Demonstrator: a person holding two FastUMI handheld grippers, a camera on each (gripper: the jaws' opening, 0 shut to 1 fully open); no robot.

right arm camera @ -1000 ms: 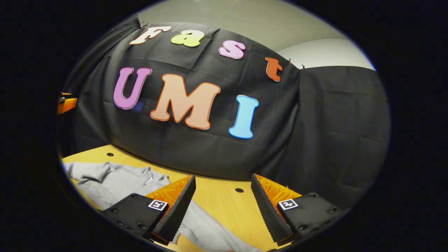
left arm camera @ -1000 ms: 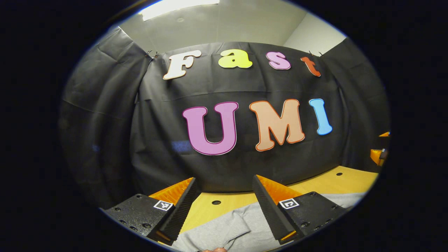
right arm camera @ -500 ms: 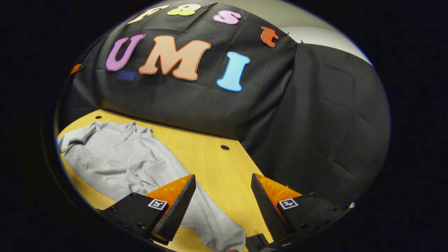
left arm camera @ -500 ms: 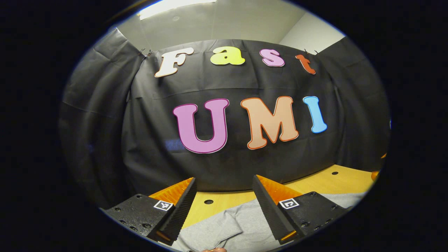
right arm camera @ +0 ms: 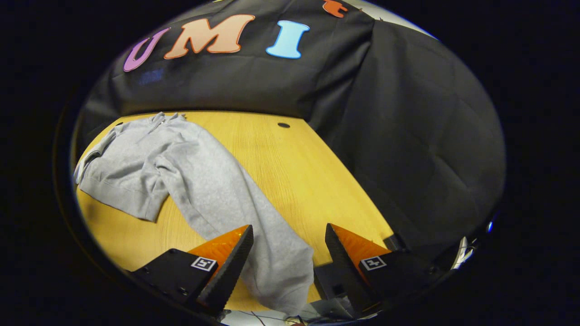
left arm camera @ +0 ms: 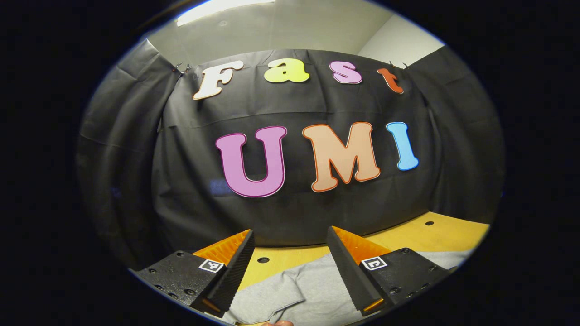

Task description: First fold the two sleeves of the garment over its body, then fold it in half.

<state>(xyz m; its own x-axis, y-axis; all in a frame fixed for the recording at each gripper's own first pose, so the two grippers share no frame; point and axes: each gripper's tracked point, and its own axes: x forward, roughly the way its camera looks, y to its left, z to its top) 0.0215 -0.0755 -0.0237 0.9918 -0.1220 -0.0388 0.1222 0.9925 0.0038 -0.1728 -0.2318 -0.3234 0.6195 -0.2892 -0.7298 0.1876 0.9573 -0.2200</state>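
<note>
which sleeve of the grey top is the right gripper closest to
The long sleeve stretched out across the table, ending between the open right gripper fingers. The other sleeve lies bunched at the garment's far side.

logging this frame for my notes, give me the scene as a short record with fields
garment: grey long-sleeved sweatshirt, lying flat
surface: yellow wooden table with holes
sleeve near right tool: unfolded, stretched toward the tool
left tool: open, above grey fabric, holding nothing
right tool: open, sleeve end between its fingers, not gripped
folds done: none visible
</note>
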